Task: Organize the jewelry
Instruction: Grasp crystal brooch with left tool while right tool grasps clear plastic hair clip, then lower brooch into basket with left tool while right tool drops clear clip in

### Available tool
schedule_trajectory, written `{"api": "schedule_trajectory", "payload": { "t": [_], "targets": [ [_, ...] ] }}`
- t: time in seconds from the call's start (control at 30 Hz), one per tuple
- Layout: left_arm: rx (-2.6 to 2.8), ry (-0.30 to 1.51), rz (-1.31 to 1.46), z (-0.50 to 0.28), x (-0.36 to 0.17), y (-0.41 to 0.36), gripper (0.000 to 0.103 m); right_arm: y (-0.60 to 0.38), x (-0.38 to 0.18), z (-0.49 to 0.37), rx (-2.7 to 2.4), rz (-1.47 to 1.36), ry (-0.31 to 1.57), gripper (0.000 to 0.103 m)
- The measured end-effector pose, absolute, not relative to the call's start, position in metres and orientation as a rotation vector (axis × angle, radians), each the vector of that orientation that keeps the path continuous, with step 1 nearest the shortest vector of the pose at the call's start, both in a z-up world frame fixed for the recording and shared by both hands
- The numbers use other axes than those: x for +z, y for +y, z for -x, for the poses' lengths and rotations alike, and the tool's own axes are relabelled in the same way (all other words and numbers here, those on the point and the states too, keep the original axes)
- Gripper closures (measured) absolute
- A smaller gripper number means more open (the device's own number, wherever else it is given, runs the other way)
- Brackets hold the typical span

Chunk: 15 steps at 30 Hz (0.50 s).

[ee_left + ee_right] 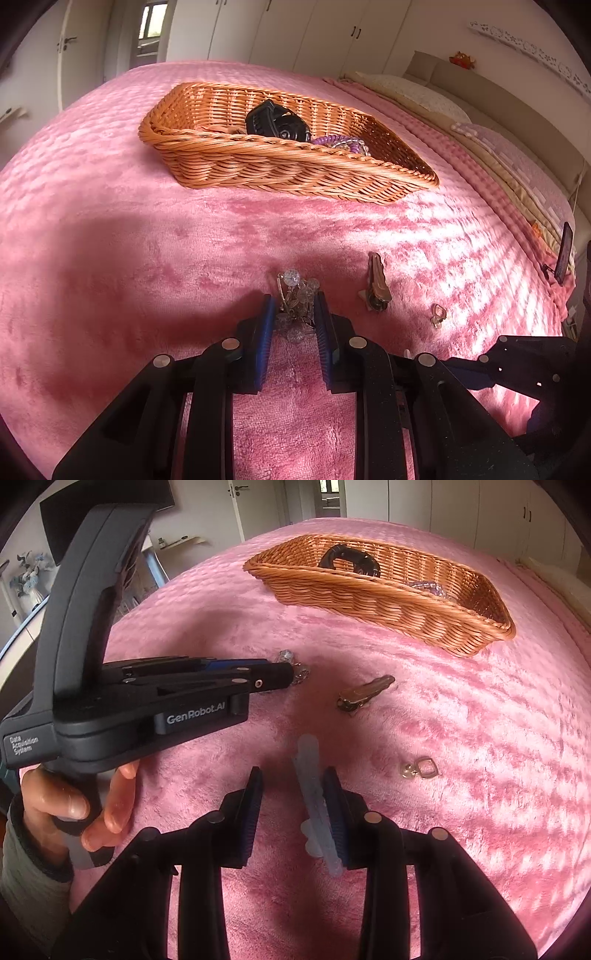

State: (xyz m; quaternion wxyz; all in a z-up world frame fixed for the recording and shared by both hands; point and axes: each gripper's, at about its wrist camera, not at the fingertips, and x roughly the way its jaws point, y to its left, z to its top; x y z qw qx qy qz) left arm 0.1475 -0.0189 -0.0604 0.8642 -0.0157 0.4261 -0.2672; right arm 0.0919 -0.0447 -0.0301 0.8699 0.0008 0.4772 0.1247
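Note:
On the pink bedspread, my left gripper [294, 297] is shut on a cluster of clear crystal beads [295, 291] lying on the fabric. From the right wrist view its tip [290, 674] sits over the same beads [301, 672]. My right gripper [293, 775] stands open around a translucent hair clip [314, 797]. The clip leans on the right pad and the left pad is apart from it. A brass-coloured clip [364, 694] and a small gold charm [419, 770] lie farther right. The wicker basket [280, 166] beyond holds a black claw clip [275, 122] and purple beads [336, 142].
A hand [66, 808] holds the left gripper's handle at the left. Pillows [424, 96] and the headboard run along the right side of the bed. A phone on a stand [565, 254] sits at the bed's right edge. Wardrobe doors stand behind the basket.

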Motion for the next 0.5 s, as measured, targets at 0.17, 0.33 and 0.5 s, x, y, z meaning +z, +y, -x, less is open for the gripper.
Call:
{"api": "schedule_trajectory", "payload": {
  "t": [0.17, 0.33, 0.5],
  "targets": [
    [-0.558, 0.876, 0.03, -0.145, -0.058, -0.019, 0.084, -0.045, -0.03, -0.093, 0.248, -0.004, 0.978, 0.094],
    [-0.572, 0.842, 0.064, -0.141, -0.045, -0.012, 0.097, -0.056, -0.007, -0.085, 0.24, -0.046, 0.906, 0.094],
    [-0.639, 0.757, 0.12, -0.134, -0.009, 0.001, 0.097, -0.079, 0.043, -0.091, 0.227, -0.093, 0.785, 0.094]
  ]
}}
